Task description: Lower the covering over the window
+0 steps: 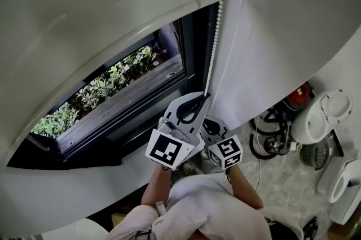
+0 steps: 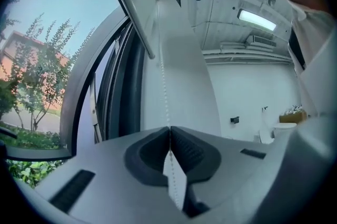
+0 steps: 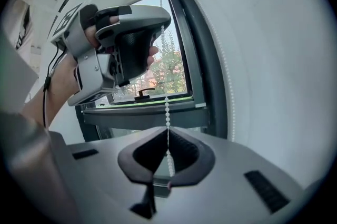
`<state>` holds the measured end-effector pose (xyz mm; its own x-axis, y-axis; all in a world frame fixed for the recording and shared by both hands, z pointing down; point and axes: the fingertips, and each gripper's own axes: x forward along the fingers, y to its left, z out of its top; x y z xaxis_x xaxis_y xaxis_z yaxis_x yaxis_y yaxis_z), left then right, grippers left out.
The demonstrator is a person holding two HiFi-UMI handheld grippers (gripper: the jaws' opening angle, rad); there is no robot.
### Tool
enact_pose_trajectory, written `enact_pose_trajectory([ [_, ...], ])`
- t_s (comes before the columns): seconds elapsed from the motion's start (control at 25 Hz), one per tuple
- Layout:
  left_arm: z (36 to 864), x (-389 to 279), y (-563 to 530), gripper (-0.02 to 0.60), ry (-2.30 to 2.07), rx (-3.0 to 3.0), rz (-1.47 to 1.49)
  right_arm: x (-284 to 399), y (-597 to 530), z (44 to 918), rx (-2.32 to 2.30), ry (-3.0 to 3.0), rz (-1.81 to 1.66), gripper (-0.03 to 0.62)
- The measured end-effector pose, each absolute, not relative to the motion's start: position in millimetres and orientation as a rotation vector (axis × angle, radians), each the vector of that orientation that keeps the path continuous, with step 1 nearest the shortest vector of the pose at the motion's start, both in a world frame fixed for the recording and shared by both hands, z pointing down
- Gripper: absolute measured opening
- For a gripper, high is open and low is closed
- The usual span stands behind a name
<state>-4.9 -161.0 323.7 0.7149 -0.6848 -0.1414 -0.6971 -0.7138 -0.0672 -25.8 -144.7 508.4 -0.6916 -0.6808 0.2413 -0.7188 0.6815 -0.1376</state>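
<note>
**Both grippers on the chain, blind only part-way down**

The big white blind (image 1: 101, 1) hangs over the upper part of the window (image 1: 113, 83). Its bottom rail (image 1: 169, 16) sits well above the sill, so the glass below is bare and the greenery outside shows through. There's plenty of travel left, by my reading.

The bead chain (image 1: 217, 35) drops from the rail's right end, between the dark window frame (image 1: 197, 52) and the white wall (image 1: 282, 35). It runs straight down into the grippers.

The left gripper (image 1: 202, 100) is the upper one. Its own view shows the jaws clamped together with the beads pinched in the seam (image 2: 169, 130). The right gripper (image 1: 210, 123) sits just beneath it, also clenched on the same strand (image 3: 167, 133). This looks like the hand-over-hand pull, at the moment when both hands hold the chain.

The next move, I'd say, is for the lower hand to let go, then the upper hand draws straight down along the chain's line. Pull at an angle and the beads could drag on the frame edge.

Room is tight sideways, with frame on one side and wall on the other. Downward it's open until the person's own body and, to the right, the floor clutter (image 1: 276, 131).
</note>
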Motion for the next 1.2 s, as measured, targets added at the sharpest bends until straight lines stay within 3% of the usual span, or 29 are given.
enact_pose_trajectory([
  [1.2, 430.7, -9.2, -162.8, 0.015, 1.262, -2.895, -0.066, -29.5, -136.3, 569.1, 1.042, -2.566, 0.329, 0.012],
])
